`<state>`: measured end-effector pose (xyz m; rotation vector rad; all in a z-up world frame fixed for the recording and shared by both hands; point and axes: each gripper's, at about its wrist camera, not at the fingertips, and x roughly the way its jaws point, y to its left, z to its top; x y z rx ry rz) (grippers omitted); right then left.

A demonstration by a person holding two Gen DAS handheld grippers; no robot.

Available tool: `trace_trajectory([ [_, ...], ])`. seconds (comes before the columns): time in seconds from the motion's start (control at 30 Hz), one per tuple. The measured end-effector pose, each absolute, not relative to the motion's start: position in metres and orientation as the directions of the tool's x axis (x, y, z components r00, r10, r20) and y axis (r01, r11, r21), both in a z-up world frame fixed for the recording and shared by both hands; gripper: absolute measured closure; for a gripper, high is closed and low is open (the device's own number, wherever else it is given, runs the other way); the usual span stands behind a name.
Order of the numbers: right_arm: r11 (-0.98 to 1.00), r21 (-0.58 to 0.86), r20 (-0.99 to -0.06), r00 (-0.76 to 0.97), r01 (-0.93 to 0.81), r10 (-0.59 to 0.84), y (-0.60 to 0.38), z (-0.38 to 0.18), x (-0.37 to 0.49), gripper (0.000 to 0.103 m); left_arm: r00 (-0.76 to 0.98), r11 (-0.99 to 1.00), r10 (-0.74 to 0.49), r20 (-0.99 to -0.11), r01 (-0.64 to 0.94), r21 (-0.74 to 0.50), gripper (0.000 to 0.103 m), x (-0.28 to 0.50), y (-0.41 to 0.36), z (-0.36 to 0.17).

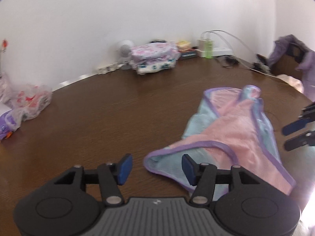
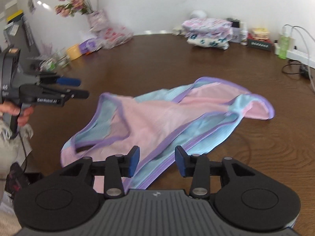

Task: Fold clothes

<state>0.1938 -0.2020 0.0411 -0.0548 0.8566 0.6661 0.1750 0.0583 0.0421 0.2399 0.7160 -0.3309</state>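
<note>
A pink and light-blue sleeveless garment [image 1: 234,125] with purple trim lies rumpled on the brown wooden table [image 1: 98,122]. My left gripper [image 1: 156,169] hovers open at the garment's near left edge; a fold of cloth lies between the pads, and neither pad presses it. In the right wrist view the same garment [image 2: 157,116] spreads across the middle. My right gripper [image 2: 157,161] stands open just above its near hem, pads apart from the cloth. The right gripper [image 1: 295,133] shows at the right edge of the left wrist view, and the left gripper [image 2: 78,88], held by a hand [image 2: 21,114], at the left of the right one.
A stack of folded patterned clothes [image 2: 208,33] sits at the back by the wall. Plastic bags [image 1: 31,102], a flower vase [image 2: 96,19] and a yellow cup [image 2: 73,52] stand at the left. A green bottle [image 2: 283,45], power strip [image 2: 299,56] and cables [image 2: 295,68] lie at the right.
</note>
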Motion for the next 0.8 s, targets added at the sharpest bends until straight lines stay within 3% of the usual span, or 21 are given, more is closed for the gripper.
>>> trace_trajectory([
  [0.13,0.753,0.231,-0.745,0.385,-0.616,0.544,-0.182,0.030,0.161,0.063,0.581,0.801,-0.369,-0.725,0.595,0.070,0.048,0.139,0.035,0.037],
  [0.3,0.750,0.198,-0.768,0.376,-0.631,0.519,-0.169,0.016,0.145,0.064,0.556,0.737,-0.329,-0.763,0.657,0.161,0.044,0.123,0.012,0.016],
  [0.33,0.748,0.180,-0.766,0.386,-0.638,0.514,-0.168,0.016,0.143,0.069,0.554,0.730,-0.323,-0.767,0.662,0.170,0.045,0.123,0.010,0.013],
  [0.37,0.745,0.168,-0.764,0.392,-0.645,0.512,-0.167,0.017,0.142,0.077,0.554,0.729,-0.315,-0.771,0.661,0.177,0.050,0.123,0.010,0.010],
  [0.4,0.744,0.164,-0.763,0.394,-0.648,0.512,-0.167,0.018,0.141,0.098,0.553,0.728,-0.307,-0.774,0.661,0.183,0.069,0.124,0.010,0.008],
  [0.43,0.742,0.160,-0.763,0.396,-0.651,0.512,-0.168,0.019,0.140,0.101,0.551,0.729,-0.300,-0.779,0.659,0.185,0.092,0.126,0.010,0.006],
  [0.6,0.774,0.110,-0.741,0.467,-0.624,0.482,-0.185,0.040,0.143,0.101,0.563,0.740,-0.305,-0.768,0.647,0.180,0.097,0.127,0.012,0.011],
  [0.8,0.829,0.015,-0.677,0.605,-0.558,0.419,-0.203,0.078,0.185,0.101,0.629,0.826,-0.384,-0.676,0.561,0.052,0.097,0.150,0.017,0.045],
])
